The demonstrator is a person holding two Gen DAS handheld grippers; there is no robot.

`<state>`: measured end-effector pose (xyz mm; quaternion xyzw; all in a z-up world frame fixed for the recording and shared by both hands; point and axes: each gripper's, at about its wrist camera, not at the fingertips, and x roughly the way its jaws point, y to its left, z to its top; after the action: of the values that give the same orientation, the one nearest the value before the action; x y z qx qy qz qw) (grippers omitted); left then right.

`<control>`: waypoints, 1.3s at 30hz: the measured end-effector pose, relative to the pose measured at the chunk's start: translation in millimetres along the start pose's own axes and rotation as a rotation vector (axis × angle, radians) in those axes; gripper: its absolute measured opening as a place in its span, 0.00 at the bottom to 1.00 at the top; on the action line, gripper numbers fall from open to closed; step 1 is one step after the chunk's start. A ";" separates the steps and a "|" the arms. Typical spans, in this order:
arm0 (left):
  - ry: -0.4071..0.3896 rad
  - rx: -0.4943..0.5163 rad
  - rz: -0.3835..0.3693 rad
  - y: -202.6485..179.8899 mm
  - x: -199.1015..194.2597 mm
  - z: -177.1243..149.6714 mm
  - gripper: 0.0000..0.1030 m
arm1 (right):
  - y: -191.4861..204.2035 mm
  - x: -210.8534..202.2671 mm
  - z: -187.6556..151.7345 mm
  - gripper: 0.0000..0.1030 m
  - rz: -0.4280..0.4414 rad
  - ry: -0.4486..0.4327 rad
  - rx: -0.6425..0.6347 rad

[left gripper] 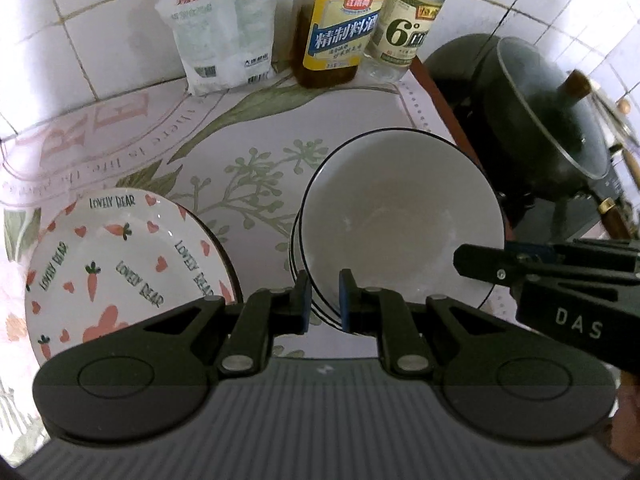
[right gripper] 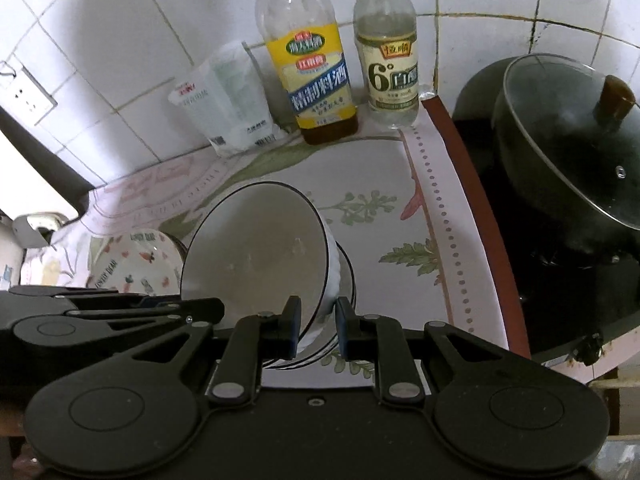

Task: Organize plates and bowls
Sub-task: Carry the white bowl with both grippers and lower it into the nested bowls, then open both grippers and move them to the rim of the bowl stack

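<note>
Both tongs grasp the same white bowl: the left tongs are clenched on its near rim, and the right tongs pinch its rim from the other side. The bowl hangs tilted just over a stack of bowls on the desk. A carrot-patterned plate lies to its left.

White tiled wall, wall socket, floral-clothed counter, black stove.
</note>
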<state>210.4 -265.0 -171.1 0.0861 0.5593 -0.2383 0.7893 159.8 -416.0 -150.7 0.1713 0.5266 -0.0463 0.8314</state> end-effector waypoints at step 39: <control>-0.031 -0.028 -0.105 7.7 -65.8 -23.3 0.25 | 33.2 -54.1 -76.0 0.35 -0.060 -0.329 -0.177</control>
<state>177.3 -230.5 -119.8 0.0420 0.5541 -0.2731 0.7853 79.1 -365.2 -124.1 0.0718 0.3903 -0.0519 0.9164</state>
